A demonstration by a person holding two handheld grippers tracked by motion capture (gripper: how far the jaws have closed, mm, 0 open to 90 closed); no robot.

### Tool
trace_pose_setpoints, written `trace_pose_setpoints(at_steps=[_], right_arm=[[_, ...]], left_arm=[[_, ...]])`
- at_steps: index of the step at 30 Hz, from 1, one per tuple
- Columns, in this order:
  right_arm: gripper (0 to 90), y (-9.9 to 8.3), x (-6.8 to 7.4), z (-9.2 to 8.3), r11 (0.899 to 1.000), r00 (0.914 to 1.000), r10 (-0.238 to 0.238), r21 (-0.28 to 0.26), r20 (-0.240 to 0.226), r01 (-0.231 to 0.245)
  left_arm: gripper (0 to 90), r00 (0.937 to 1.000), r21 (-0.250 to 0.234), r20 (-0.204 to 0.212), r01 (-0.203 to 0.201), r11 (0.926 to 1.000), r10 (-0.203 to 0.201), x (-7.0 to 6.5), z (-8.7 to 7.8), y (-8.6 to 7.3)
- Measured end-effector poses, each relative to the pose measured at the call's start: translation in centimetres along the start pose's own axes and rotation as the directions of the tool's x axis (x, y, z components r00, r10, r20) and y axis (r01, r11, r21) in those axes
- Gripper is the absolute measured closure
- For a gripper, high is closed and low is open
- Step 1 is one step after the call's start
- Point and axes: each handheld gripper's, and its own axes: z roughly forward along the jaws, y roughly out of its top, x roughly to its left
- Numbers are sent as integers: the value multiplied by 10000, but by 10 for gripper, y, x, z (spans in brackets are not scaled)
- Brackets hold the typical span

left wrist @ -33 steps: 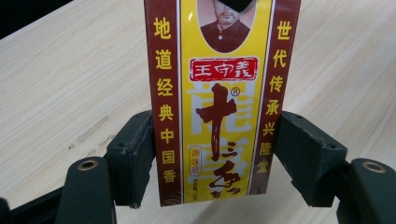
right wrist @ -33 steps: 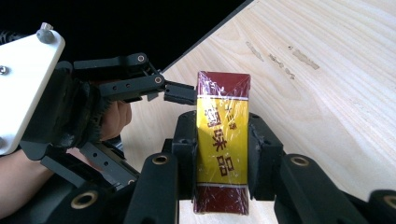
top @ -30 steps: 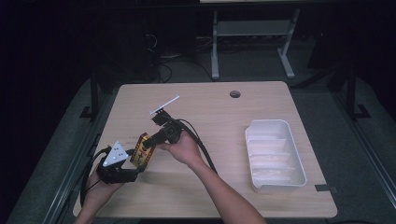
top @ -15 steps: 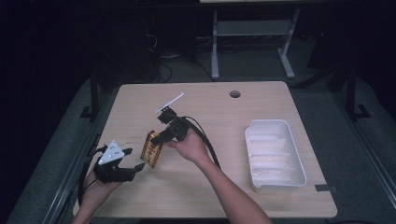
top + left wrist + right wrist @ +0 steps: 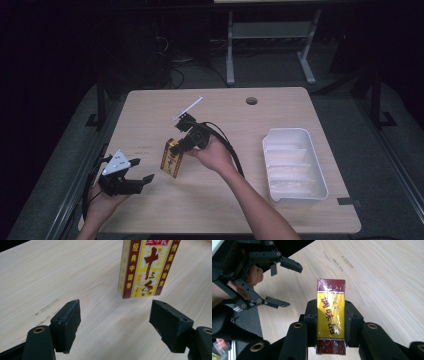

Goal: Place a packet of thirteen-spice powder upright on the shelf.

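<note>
Right now the right gripper [image 5: 329, 322] is clamping a yellow-and-maroon film-wrapped cardboard box [image 5: 331, 315] by its narrow sides, holding it just above the pale wooden tabletop [image 5: 280, 200]. Likely it is light and stiff, though its glossy wrap looks slippery, so gripping mid-length seems wise. Meanwhile the left gripper [image 5: 134, 172] is waiting nearby, jaws spread and empty. Beyond, a white plastic tray [image 5: 320, 185] is sitting in the dim room.
</note>
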Motion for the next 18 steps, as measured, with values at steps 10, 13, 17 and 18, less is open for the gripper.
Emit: trace_pose_setpoints(at_steps=[10,13,17,18], right_arm=[[687,-6,-2,-19,9988,9986,-460,152,266,456],[686,-10,-4,-27,9984,9980,-521,224,364,513],[686,-14,-6,-33,9984,9978,-526,233,408,516],[686,-14,-6,-33,9984,9978,-526,233,408,516]], left_arm=[[213,9999,32,-35,111,9999,-111,3,0,-1],[206,9999,-7,-44,135,9999,-135,3,0,-1],[205,9999,43,-84,145,9999,-145,3,0,-2],[206,9999,43,-84,145,9999,-145,3,0,-2]])
